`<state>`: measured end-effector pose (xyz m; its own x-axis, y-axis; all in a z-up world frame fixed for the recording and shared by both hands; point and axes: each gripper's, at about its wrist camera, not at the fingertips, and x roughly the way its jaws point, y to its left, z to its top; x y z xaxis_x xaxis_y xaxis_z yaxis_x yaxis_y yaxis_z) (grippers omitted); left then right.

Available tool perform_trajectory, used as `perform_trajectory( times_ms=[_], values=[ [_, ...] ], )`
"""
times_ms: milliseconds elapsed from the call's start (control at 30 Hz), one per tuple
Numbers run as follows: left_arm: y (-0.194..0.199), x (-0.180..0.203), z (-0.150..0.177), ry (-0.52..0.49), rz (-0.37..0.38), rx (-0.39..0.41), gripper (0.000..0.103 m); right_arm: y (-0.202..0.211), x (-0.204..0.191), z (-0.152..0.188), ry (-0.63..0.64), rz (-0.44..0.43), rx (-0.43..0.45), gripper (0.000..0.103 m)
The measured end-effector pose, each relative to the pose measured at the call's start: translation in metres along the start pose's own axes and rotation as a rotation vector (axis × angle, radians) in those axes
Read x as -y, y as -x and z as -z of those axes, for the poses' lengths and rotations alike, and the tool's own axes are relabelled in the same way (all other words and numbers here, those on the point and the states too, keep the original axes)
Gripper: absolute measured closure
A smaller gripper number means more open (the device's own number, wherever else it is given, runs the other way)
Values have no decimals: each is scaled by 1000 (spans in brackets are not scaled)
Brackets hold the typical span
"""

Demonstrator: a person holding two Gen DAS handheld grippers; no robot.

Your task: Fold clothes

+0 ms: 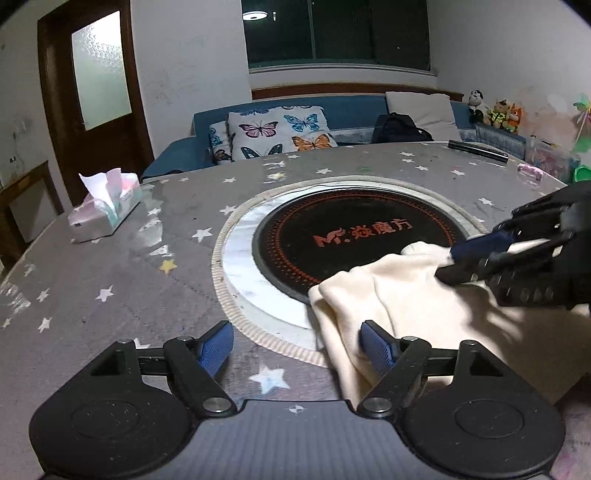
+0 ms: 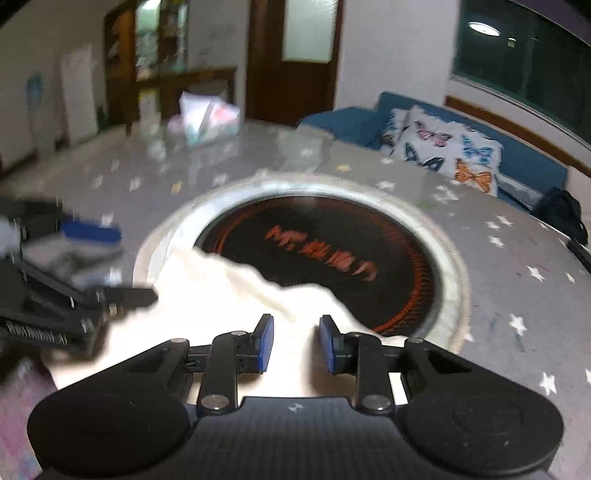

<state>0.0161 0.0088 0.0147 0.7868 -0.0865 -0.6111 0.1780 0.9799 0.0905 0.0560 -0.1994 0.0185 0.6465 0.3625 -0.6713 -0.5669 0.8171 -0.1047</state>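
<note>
Cream cloth [image 1: 399, 295] is seen bunched at the near table [image 1: 110, 266] edge, partly over a black round hob [image 1: 354, 240]. Left gripper [image 1: 297, 345] jaws are spread wide with nothing clamped; right gripper [image 2: 295, 341] jaws are narrowed, cloth between them, contact unclear. Farther back, a tissue box [image 1: 107, 206] and butterfly cushion [image 1: 280, 131] are visible.

White walls, a dark window [image 1: 334, 31], a blue sofa [image 1: 258, 122], a wooden door [image 1: 92, 92]

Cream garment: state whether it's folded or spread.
Neither: the cream garment lies bunched in loose ridges, its far edge lapping onto the round black cooktop.
</note>
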Motion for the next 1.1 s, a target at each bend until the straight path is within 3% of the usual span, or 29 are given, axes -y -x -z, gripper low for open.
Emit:
perform_trajectory(
  times_ms=[200, 367, 467, 633, 800, 1100],
  values=[
    [-1, -10, -3, 33, -20, 5, 25, 2, -4, -11, -31, 3, 37, 75],
    [-3, -9, -12, 22, 16, 22, 25, -13, -19, -14, 12, -12, 15, 75],
    [-15, -10, -14, 15, -1, 0, 25, -18, -16, -22, -28, -22, 16, 75],
    [-26, -19, -15, 35, 2, -21, 24, -28, -21, -27, 20, -35, 2, 74],
    [-29, -27, -16, 43, -15, -31, 25, 2, -29, -24, 44, -54, 40, 74],
    [-22, -32, -19, 58, -60, -17, 25, 47, -94, 10, 199, -222, 54, 74]
  ],
)
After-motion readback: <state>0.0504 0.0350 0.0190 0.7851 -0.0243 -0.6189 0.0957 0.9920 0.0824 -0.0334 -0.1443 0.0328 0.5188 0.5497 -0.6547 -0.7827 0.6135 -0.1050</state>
